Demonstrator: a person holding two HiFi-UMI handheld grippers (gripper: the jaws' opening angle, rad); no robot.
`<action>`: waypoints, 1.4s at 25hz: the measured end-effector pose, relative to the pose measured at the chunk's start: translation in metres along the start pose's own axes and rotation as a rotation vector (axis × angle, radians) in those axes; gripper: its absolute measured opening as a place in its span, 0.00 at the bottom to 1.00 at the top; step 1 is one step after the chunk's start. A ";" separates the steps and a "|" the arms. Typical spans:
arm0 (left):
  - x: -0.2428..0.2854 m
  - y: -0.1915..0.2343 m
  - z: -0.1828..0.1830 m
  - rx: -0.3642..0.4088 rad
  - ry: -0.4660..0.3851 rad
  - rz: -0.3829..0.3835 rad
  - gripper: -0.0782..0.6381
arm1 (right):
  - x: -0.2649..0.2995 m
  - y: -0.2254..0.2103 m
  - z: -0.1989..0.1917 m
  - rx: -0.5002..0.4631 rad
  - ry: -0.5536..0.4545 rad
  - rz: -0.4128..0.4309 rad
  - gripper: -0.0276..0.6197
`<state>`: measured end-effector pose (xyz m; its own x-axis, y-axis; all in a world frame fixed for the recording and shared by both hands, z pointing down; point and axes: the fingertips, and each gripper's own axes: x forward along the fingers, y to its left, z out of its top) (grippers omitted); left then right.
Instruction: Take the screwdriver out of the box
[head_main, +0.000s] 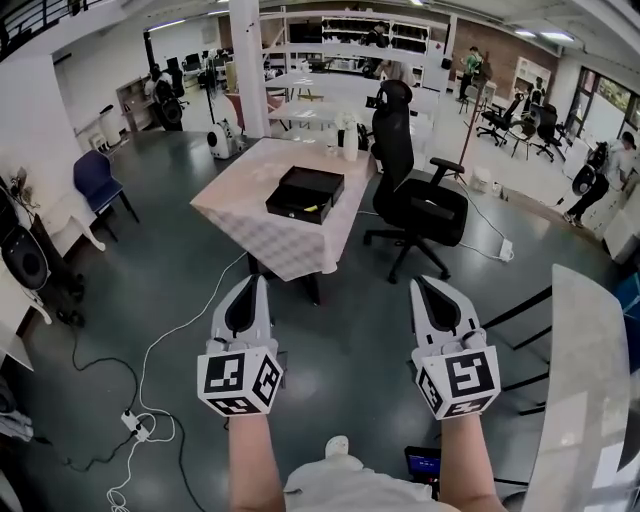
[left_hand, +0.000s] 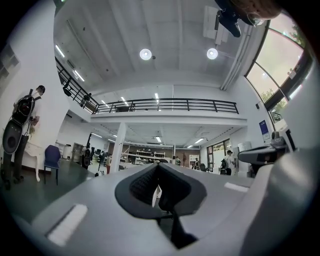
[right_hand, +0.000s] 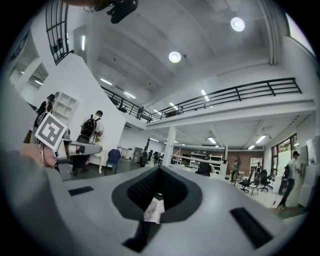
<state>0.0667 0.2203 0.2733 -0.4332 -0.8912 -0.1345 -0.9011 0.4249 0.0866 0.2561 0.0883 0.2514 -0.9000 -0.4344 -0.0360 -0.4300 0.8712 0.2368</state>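
The black box (head_main: 305, 193) lies open on a table with a checked cloth (head_main: 270, 235), well ahead of me across the floor. A small yellow thing (head_main: 313, 209) shows inside the box; I cannot tell whether it is the screwdriver. My left gripper (head_main: 262, 281) and right gripper (head_main: 419, 284) are held side by side in front of me, far short of the table. Both point toward it. In the left gripper view, the left gripper (left_hand: 159, 168) has its jaws together with nothing held. The right gripper (right_hand: 160, 172) looks the same in the right gripper view.
A black office chair (head_main: 410, 190) stands at the table's right side. White cables and a power strip (head_main: 135, 425) lie on the floor at the left. A blue chair (head_main: 95, 180) and a speaker (head_main: 25, 258) stand far left. A pale panel (head_main: 585, 400) rises at the right.
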 end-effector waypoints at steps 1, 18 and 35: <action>0.012 0.005 0.000 0.002 0.000 -0.004 0.12 | 0.012 -0.002 0.000 0.000 -0.001 0.001 0.05; 0.135 0.074 -0.026 0.028 0.025 0.028 0.12 | 0.169 -0.028 -0.035 0.046 -0.008 0.051 0.05; 0.365 0.124 -0.069 0.123 0.096 -0.136 0.12 | 0.395 -0.108 -0.084 0.130 0.010 0.046 0.05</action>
<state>-0.2022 -0.0630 0.3032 -0.3085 -0.9503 -0.0418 -0.9495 0.3103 -0.0475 -0.0470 -0.1962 0.2936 -0.9187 -0.3946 -0.0182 -0.3941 0.9125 0.1102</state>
